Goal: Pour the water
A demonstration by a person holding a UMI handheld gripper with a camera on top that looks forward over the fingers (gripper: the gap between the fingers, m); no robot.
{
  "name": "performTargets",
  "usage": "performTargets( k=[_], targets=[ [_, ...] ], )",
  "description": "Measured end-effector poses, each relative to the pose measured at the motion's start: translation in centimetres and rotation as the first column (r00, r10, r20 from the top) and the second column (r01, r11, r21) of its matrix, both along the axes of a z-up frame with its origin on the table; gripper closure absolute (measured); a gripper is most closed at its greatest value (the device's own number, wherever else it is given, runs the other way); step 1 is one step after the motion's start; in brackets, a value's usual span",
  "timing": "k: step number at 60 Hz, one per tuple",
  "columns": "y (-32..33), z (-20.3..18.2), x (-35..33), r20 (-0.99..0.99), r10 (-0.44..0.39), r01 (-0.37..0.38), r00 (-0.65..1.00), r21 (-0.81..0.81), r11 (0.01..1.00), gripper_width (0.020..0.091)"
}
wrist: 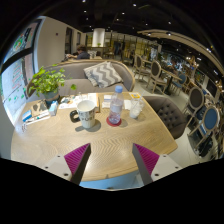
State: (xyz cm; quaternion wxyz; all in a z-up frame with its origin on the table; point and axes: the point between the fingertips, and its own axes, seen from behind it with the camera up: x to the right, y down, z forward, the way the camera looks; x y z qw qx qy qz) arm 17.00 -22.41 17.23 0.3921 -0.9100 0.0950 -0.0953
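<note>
claw [110, 160] wide, empty | clear bottle [116, 106] upright, blue cap | white mug [85, 113] beside

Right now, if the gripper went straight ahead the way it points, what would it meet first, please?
Most likely the water bottle, standing on the table beyond the open fingers of the gripper. The mug stands just left of that line; depth is hard to judge.

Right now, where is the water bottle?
The water bottle stands upright on the table, beyond the open gripper, between the mug and a small cup.
</note>
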Motion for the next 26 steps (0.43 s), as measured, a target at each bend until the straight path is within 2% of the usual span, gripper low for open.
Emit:
performTargets(
  k=[11, 26],
  targets=[
    [-2.8, 1.7, -1.0, 0.024, -0.005, 0.005, 1.0, 0.006, 1.0, 0.0248],
    [-3.0, 3.2, -1.0, 0.082, 0.012, -0.014, 0.997, 0.025, 1.0, 0.0251]
  ],
)
